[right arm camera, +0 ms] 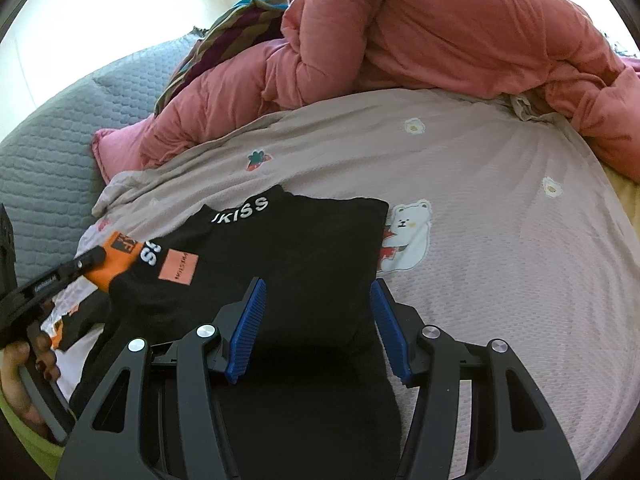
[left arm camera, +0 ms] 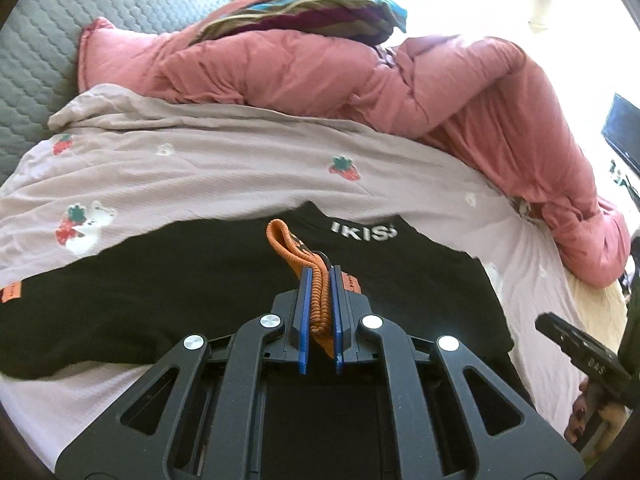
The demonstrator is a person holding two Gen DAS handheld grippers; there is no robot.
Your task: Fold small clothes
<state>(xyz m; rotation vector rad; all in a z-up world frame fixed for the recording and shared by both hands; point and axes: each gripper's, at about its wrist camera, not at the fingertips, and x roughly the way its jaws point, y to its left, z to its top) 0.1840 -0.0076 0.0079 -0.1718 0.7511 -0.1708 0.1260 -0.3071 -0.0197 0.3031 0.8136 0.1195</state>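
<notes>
A black top (right arm camera: 312,240) with white "UKISS" lettering lies on the pale printed sheet (right arm camera: 500,240). Its sleeve ends in an orange ribbed cuff (left arm camera: 280,234), and my left gripper (left arm camera: 321,270) is shut on that cuff, holding it lifted over the black top (left arm camera: 160,280). From the right wrist view, the left gripper (right arm camera: 94,258) pinches the cuff (right arm camera: 118,256) at the far left, and the sleeve is folded across the top's body. My right gripper (right arm camera: 317,283) stands open low over the near part of the top, with black cloth lying between its blue pads (right arm camera: 250,320). The pads do not press on the cloth.
A bulky pink quilt (left arm camera: 440,92) is heaped along the far side of the bed, with a striped cloth (left arm camera: 304,8) on top. A grey quilted pad (left arm camera: 36,60) lies at the far left. The right gripper (left arm camera: 576,344) and a hand (left arm camera: 588,420) show at the right edge.
</notes>
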